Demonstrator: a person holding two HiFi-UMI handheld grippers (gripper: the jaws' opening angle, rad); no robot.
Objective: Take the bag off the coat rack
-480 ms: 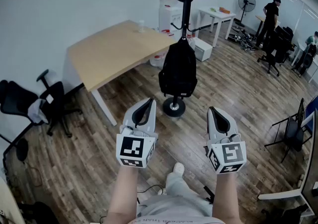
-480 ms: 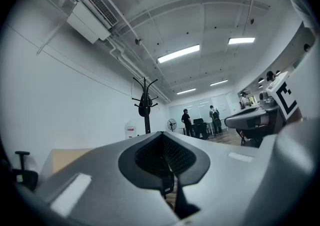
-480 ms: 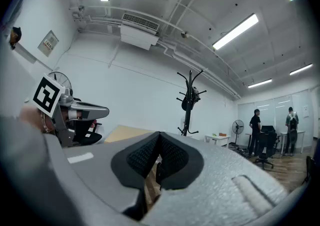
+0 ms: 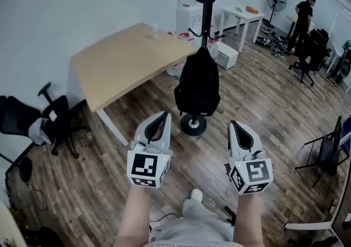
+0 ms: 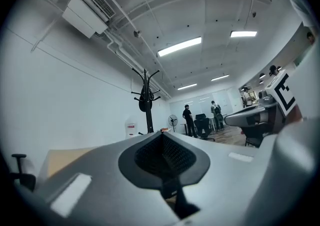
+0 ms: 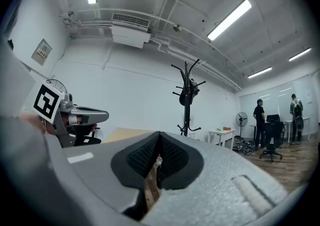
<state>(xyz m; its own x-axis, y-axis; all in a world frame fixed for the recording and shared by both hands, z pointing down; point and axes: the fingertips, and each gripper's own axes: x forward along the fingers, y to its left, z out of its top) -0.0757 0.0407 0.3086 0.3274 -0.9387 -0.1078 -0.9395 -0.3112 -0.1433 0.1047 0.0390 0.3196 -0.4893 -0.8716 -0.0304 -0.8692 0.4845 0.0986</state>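
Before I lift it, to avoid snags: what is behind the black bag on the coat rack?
Behind the black fabric bag runs the pole of the black metal coat rack, covered there; its round base shows below.

Wood-plank floor (image 4: 263, 114) of open office. Mid-floor, coat rack (image 4: 206, 16) stands on round base (image 4: 193, 126), just beside near-right corner of light wooden surface (image 4: 126, 59). Small clear item (image 4: 154, 31) sits at surface's far corner. Black office chair (image 4: 52, 117) at floor's left edge. White box (image 4: 225, 55), white table (image 4: 241, 18) and fan (image 4: 276, 2) toward far right.
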